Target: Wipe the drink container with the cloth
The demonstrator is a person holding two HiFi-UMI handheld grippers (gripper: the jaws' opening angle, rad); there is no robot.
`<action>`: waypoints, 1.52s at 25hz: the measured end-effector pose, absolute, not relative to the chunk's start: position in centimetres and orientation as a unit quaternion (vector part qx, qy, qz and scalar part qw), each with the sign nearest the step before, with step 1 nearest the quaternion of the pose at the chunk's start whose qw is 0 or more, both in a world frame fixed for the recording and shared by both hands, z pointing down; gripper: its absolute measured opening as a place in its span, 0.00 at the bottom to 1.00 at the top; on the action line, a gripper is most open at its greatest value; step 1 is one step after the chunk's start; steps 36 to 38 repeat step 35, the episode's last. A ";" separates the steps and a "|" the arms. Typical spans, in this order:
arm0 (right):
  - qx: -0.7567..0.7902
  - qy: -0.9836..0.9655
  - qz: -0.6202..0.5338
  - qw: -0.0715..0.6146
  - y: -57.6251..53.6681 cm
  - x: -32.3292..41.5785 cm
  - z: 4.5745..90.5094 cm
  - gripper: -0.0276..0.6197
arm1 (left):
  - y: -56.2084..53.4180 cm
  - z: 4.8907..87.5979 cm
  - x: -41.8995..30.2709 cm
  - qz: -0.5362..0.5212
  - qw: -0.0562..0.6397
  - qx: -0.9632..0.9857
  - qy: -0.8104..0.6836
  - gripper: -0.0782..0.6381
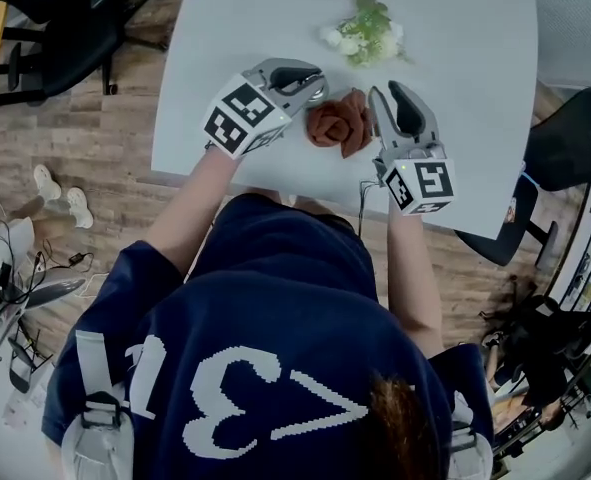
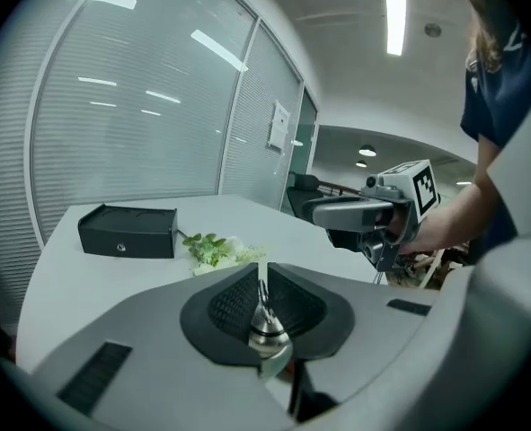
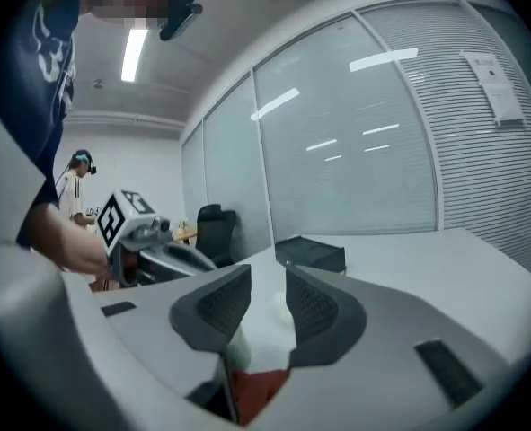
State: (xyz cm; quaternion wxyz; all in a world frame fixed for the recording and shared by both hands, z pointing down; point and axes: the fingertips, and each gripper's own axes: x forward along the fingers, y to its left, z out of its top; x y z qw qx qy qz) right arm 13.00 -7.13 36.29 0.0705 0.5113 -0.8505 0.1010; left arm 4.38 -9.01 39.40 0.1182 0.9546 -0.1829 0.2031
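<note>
A crumpled red-brown cloth (image 1: 340, 123) lies on the white table (image 1: 455, 78) between my two grippers. My left gripper (image 1: 313, 86) is just left of the cloth, and its jaws (image 2: 261, 285) are pinched shut on a thin, shiny metal piece (image 2: 267, 329) that looks like part of the drink container; the rest of it is hidden. My right gripper (image 1: 387, 98) is at the cloth's right side. Its jaws (image 3: 267, 299) stand apart with nothing between the pads, and the cloth (image 3: 258, 389) shows below them.
A sprig of white flowers with green leaves (image 1: 365, 33) lies beyond the cloth, and a black box (image 2: 128, 232) sits at the table's far end. Office chairs stand at the left (image 1: 55, 8) and right (image 1: 575, 138) of the table. Glass partitions lie beyond.
</note>
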 end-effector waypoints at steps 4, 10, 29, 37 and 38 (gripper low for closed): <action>0.531 -0.845 0.063 0.014 -8.1 13.5 30.8 0.16 | -10.5 35.6 3.2 0.129 0.108 0.962 -0.215 0.14; 0.554 -0.832 0.008 -0.016 -8.8 13.6 25.2 0.09 | -11.8 29.7 0.4 0.060 0.071 0.957 -0.275 0.13; 0.569 -0.822 -0.006 -0.034 -10.0 13.8 20.7 0.08 | -13.0 23.7 -4.0 -0.006 0.001 0.921 -0.390 0.13; 0.569 -0.821 -0.009 -0.035 -9.8 13.6 20.1 0.08 | -13.0 23.0 -4.6 -0.010 -0.008 0.917 -0.399 0.13; 0.569 -0.821 -0.009 -0.035 -9.8 13.6 20.1 0.08 | -13.0 23.0 -4.6 -0.010 -0.008 0.917 -0.399 0.13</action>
